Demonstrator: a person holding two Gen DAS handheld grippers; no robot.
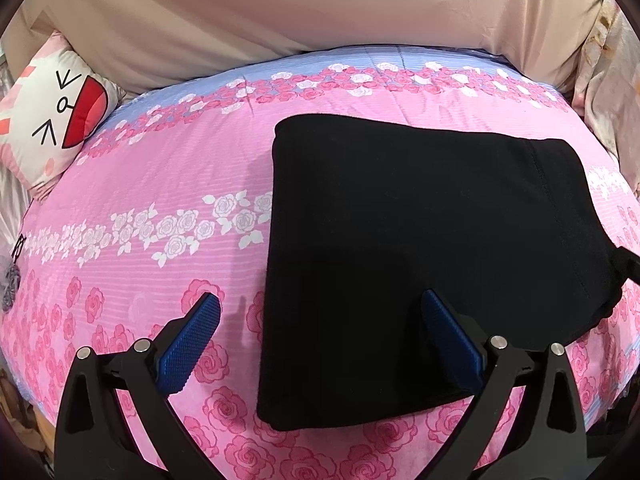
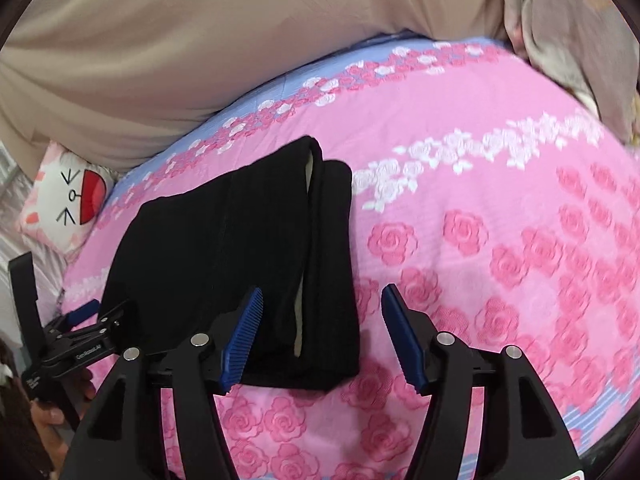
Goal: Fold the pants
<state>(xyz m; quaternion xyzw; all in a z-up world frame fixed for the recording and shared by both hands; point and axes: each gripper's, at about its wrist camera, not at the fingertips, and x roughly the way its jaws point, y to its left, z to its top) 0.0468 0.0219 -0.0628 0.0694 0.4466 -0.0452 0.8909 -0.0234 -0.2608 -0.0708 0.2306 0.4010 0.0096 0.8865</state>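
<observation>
The black pants (image 1: 420, 248) lie folded into a thick rectangle on the pink floral bedspread (image 1: 160, 184). My left gripper (image 1: 320, 308) is open above the near left edge of the pants, its right finger over the fabric, holding nothing. In the right wrist view the folded pants (image 2: 224, 248) show stacked layers along their right edge. My right gripper (image 2: 322, 300) is open above the near right corner of the pants and is empty. The left gripper (image 2: 80, 320) shows at the left edge of that view.
A white cartoon-face pillow (image 1: 52, 116) lies at the far left of the bed. A beige cover (image 1: 300, 12) runs along the back. Crumpled grey bedding (image 2: 560, 32) sits at the far right. The bedspread (image 2: 500, 220) stretches right of the pants.
</observation>
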